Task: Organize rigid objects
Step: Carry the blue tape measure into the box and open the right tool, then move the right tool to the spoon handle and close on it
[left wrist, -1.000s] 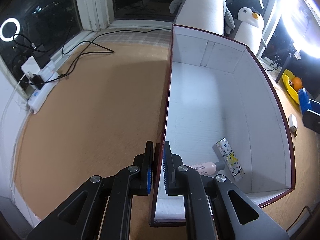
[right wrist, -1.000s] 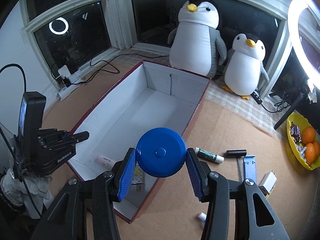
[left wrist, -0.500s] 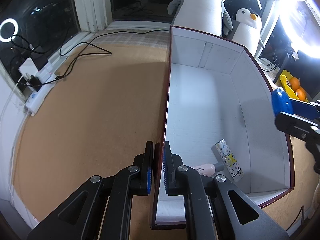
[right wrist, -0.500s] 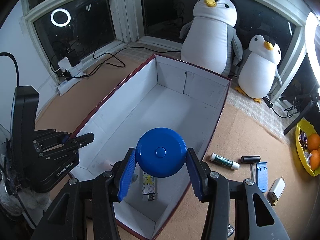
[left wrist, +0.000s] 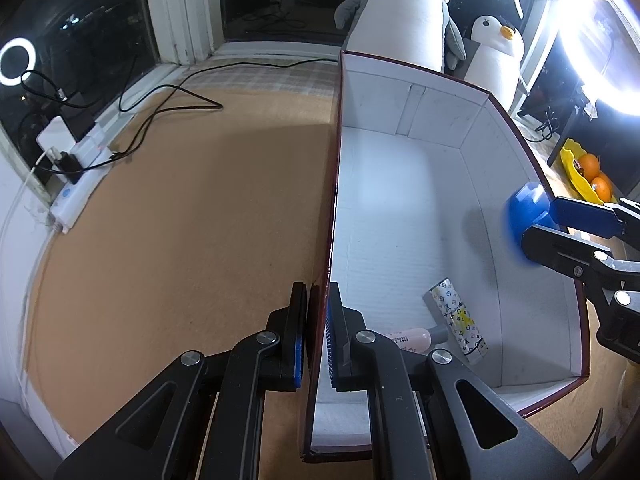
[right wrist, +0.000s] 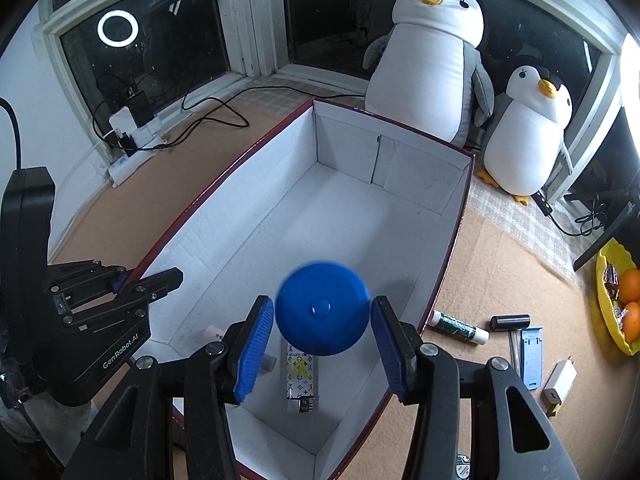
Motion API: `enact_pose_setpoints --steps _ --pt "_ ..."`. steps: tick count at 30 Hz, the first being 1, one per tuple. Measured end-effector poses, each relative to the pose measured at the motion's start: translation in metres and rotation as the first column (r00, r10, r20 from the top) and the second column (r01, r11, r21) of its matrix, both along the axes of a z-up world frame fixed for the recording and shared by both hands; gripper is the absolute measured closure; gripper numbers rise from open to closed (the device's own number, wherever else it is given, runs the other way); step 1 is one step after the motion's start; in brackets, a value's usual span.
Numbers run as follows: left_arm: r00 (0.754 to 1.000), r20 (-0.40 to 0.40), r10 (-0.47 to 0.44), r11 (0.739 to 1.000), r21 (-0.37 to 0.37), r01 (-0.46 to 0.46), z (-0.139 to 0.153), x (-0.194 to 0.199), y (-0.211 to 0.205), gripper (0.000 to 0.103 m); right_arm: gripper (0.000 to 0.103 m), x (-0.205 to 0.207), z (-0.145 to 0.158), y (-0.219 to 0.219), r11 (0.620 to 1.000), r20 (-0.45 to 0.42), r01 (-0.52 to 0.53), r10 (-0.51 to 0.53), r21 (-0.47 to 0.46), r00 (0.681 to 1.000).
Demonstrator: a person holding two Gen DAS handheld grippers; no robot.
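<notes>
clamped on the left wall of the long white cardboard box with a dark red rim [left wrist: 334, 200], the left gripper [left wrist: 318, 340] has one finger outside and one inside, pads pressed to the card; in the right wrist view the same left gripper [right wrist: 132, 284] shows at the left edge of the box. further right, inside the box, a pale pink tube with a grey cap [left wrist: 408, 338] lies on the floor by the near end, touching or just beside a white patterned lighter-shaped stick [left wrist: 458, 326], which also shows in the right wrist view [right wrist: 301, 376]. right of these, the right gripper [right wrist: 322, 340] is over the box's near end with its jaws opening: the blue ribbed pads [right wrist: 254, 354] stand clear of the round blue plastic disc with a centre button [right wrist: 322, 308], which is blurred and sits between them with a gap on each side; from the left wrist view the disc [left wrist: 524, 210] is above the box's right wall. right of the box, on the tan cork mat [right wrist: 472, 280], lie a green-and-white stick [right wrist: 458, 326], a black cylinder [right wrist: 510, 322], a light blue clip [right wrist: 531, 356] and a white plug [right wrist: 560, 380]. at the far right a yellow bowl [right wrist: 608, 320] holds oranges.
</notes>
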State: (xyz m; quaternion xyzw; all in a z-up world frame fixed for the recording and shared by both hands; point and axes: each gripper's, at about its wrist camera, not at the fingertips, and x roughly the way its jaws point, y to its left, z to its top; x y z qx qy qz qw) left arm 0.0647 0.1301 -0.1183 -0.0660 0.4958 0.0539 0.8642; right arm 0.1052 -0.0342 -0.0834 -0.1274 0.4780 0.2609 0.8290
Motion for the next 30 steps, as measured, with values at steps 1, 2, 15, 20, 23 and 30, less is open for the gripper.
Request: enact_pose_setpoints --steps 1,2,15,20,23,30 --pt "1.000 0.000 0.000 1.000 0.000 0.000 0.000 0.000 0.000 0.095 0.051 0.000 0.001 0.000 1.000 0.003 0.000 0.000 0.002 1.000" --pt "1.000 0.000 -0.001 1.000 0.001 0.001 0.000 0.000 0.000 0.095 0.049 0.000 0.002 -0.001 1.000 0.007 0.000 0.000 0.004 1.000" --pt "1.000 -0.003 0.002 1.000 0.005 -0.002 0.000 -0.001 0.002 0.095 0.045 -0.001 0.012 -0.022 0.997 0.012 0.051 -0.052 0.052 0.999" --pt "1.000 -0.006 0.003 1.000 0.010 -0.003 0.001 -0.001 0.002 0.095 0.045 -0.002 0.024 -0.052 0.990 0.010 0.099 -0.100 0.098 0.995" --pt "1.000 -0.006 0.003 1.000 0.015 -0.003 0.002 -0.001 0.002 0.095 0.045 -0.005 0.027 -0.079 0.986 0.013 0.129 -0.132 0.104 0.991" --pt "1.000 -0.009 0.007 0.999 0.033 -0.007 0.004 -0.002 -0.002 0.095 0.045 -0.005 0.014 -0.152 0.975 -0.030 0.204 -0.202 0.088 0.979"
